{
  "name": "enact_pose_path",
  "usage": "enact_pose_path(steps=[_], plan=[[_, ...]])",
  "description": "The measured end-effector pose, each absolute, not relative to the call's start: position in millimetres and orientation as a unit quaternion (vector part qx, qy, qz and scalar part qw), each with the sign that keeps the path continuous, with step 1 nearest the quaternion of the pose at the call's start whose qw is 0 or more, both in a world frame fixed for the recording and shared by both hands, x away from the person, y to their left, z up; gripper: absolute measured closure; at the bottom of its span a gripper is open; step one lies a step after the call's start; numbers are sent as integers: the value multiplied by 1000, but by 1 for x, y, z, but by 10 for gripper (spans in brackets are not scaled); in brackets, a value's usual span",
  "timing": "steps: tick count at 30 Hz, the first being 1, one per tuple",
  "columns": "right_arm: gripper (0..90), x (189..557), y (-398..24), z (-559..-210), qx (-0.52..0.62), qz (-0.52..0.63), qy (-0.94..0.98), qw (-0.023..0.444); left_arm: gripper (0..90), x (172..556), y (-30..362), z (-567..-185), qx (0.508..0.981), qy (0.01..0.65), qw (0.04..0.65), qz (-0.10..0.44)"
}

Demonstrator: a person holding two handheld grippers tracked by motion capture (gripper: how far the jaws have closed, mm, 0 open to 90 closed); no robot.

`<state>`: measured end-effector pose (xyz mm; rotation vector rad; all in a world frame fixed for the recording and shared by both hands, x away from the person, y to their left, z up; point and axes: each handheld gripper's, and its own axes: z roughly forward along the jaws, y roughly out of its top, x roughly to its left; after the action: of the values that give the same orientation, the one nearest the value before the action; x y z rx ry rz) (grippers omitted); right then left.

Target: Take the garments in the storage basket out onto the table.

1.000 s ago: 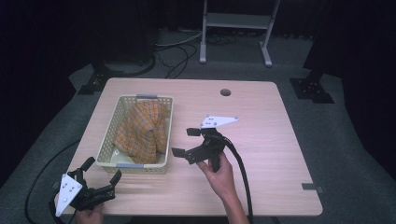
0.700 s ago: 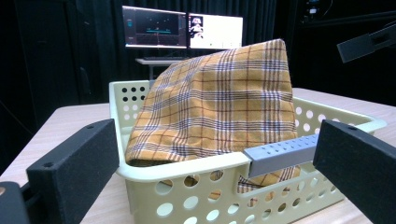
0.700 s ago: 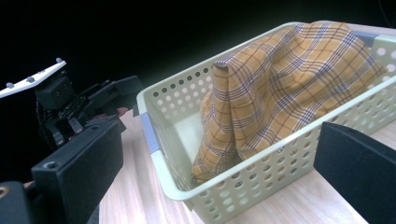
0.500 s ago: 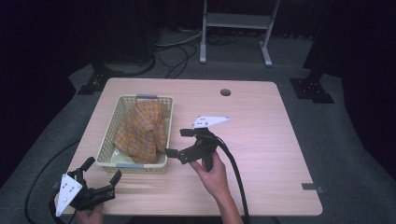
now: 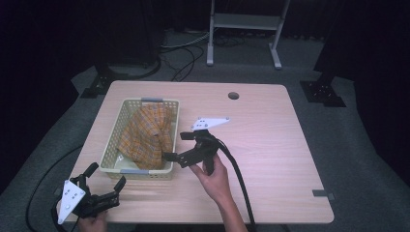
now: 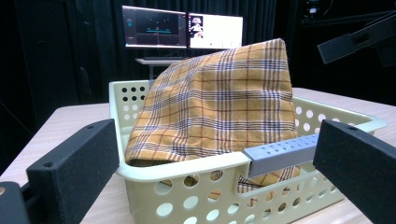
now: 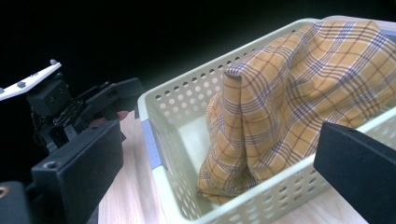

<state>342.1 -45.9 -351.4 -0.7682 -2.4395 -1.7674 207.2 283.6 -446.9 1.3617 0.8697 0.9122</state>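
A cream perforated basket (image 5: pixel 110 153) with grey handles stands on the left half of the wooden table (image 5: pixel 270 145). An orange plaid cloth (image 5: pixel 147 133) is heaped in it and rises above the rim. My right gripper (image 5: pixel 178 146) is open at the basket's right wall near the front corner, its jaws pointing at the cloth and empty. My left gripper (image 5: pixel 106 175) is open near the table's front left corner, a short way before the basket's front wall. In the left gripper view the cloth (image 6: pixel 219 107) bulges over the front grey handle (image 6: pixel 280 151). The right gripper view shows the cloth (image 7: pixel 289 93) standing in folds.
A round cable hole (image 5: pixel 233 95) lies at the table's back middle. The right gripper's black cable (image 5: pixel 239 179) trails off the front edge. A metal stand (image 5: pixel 244 29) and floor cables are behind the table. Monitors (image 6: pixel 182 30) glow far off.
My right gripper has moved left and a little nearer, from the table's middle up to the basket's right wall. The left gripper and the cloth have stayed put.
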Motion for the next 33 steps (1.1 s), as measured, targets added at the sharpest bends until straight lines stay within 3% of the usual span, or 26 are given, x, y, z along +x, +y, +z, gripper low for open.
enact_pose_path(steps=[33], plan=[[12, 358, -20, -351, -253, -559, -790, 7, 1, 207, 284, -447, 588, 374, 600, 392]])
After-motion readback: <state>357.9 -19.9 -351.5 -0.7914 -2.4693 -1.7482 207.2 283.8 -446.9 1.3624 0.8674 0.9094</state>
